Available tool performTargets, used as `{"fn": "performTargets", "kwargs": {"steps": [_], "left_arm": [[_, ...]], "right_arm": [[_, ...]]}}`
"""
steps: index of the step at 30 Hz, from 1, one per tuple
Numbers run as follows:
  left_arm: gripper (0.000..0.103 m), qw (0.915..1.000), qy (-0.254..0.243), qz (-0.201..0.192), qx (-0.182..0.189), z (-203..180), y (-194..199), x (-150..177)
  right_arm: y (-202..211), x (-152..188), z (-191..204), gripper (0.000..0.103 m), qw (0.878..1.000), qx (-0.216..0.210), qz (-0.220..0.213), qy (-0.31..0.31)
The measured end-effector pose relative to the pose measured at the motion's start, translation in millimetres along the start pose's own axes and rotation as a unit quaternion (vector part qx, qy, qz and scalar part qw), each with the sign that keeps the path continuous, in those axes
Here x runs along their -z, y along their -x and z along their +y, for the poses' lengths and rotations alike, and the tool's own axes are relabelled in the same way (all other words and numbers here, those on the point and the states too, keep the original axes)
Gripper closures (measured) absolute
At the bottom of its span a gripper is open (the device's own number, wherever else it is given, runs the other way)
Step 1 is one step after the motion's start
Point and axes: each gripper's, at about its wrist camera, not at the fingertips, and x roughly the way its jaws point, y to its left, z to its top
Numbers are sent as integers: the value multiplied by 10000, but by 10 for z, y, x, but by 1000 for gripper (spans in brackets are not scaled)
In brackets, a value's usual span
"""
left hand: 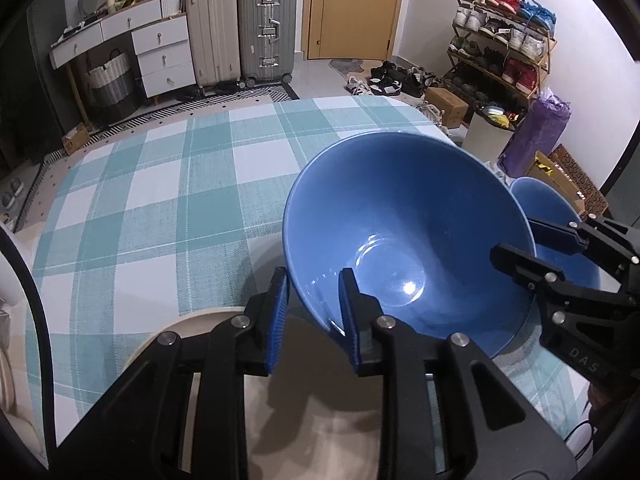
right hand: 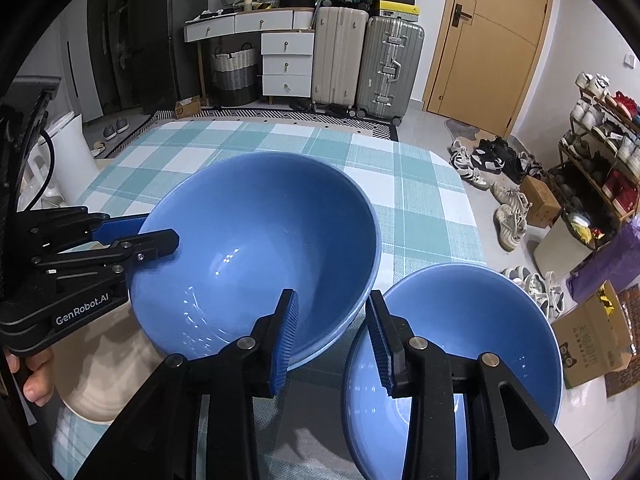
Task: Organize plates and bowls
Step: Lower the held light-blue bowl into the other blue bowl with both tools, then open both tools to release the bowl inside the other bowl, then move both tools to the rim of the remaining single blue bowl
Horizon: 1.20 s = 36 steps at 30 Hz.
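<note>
my left gripper (left hand: 312, 312) has its two blue pads spread, one outside and one inside the near wall of the large blue bowl (left hand: 408, 236); the rim passes between them, but i cannot tell if the pads really press on it, so the gripper looks released around the rim and not clenched. the large blue bowl is tilted, its opening turned toward me, and it stands on the table (left hand: 160, 200) with the green and white checked cloth. under my left gripper there is a beige plate (left hand: 208, 320), and the near lower part of the bowl seems to be over the edge of this plate. my right gripper (right hand: 332, 336) is also spread wide: its left pad lies against the inside of the large blue bowl's right rim, and its right pad is inside the small blue bowl (right hand: 472, 332), which sits just beside the large one on its right, the two rims nearly touching. so the right gripper grasps nothing firmly. in the right view my left gripper comes in from the left at the bowl's rim, and the beige plate shows under the bowl on the left side.
</note>
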Motion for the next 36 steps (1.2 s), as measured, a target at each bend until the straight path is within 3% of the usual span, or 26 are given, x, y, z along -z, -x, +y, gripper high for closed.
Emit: {"fn": "performTargets", "kwargs": {"steps": [7, 9, 12, 14, 16, 19, 20, 27, 36], "left_arm": [[69, 9996, 174, 117, 179, 73, 10, -1], [53, 9992, 262, 144, 256, 111, 40, 5], [32, 9984, 414, 68, 383, 168, 131, 21], [22, 9976, 524, 43, 461, 196, 196, 25], [22, 9959, 675, 52, 595, 215, 250, 29], [12, 9928, 886, 43, 800, 203, 321, 63], [2, 9922, 910, 21, 848, 182, 345, 79], [1, 9917, 815, -33, 997, -70, 430, 155], [1, 9885, 852, -132, 1243, -433, 621, 295]], "right_arm": [[-11, -24, -28, 53, 9999, -117, 8, -78], [17, -47, -57, 48, 9998, -162, -23, -112], [95, -66, -127, 30, 9994, -231, -133, -231], [187, -83, -215, 21, 9984, -328, -252, -384], [271, -99, -301, 14, 9974, -325, -363, -530], [405, -104, -482, 2, 9949, -295, -513, -819], [445, -97, -544, 2, 9939, -292, -552, -913], [672, 25, -912, 1, 9871, -266, -634, -1448], [868, 225, -1068, 1, 9874, 16, -636, -1446]]}}
